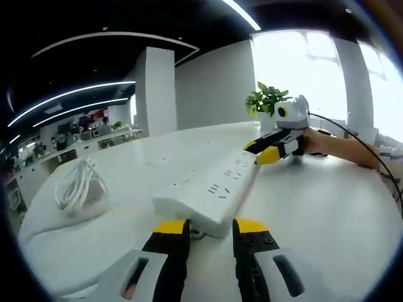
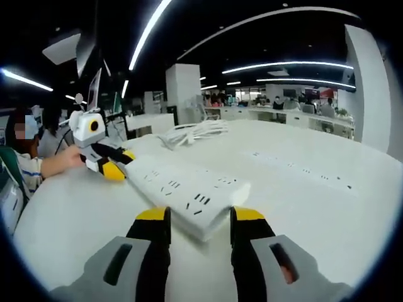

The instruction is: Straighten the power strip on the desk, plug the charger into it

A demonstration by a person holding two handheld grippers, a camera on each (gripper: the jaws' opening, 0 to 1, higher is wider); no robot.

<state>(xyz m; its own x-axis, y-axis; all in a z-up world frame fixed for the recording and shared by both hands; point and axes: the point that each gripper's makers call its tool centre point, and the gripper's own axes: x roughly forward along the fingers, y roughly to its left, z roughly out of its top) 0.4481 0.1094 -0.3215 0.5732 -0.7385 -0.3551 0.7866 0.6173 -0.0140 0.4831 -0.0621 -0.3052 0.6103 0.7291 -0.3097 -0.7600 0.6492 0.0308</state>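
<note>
A long white plastic power strip (image 1: pixel 208 192) is seen mid-frame on the white table (image 1: pixel 327 207), flanked endwise by the released left hand-held gripper (image 1: pixel 211 229) and released right hand-held gripper (image 2: pixel 200 217).

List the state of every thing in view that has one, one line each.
power strip: lying flat on the desk, sockets up, nothing plugged in, one gripper at each end.
white cable: coiled loosely on the desk, apart from the strip.
left gripper: open, fingers either side of the strip's near end.
right gripper: open, fingers flanking the strip's other end.
potted plant: upright on the desk's far side.
</note>
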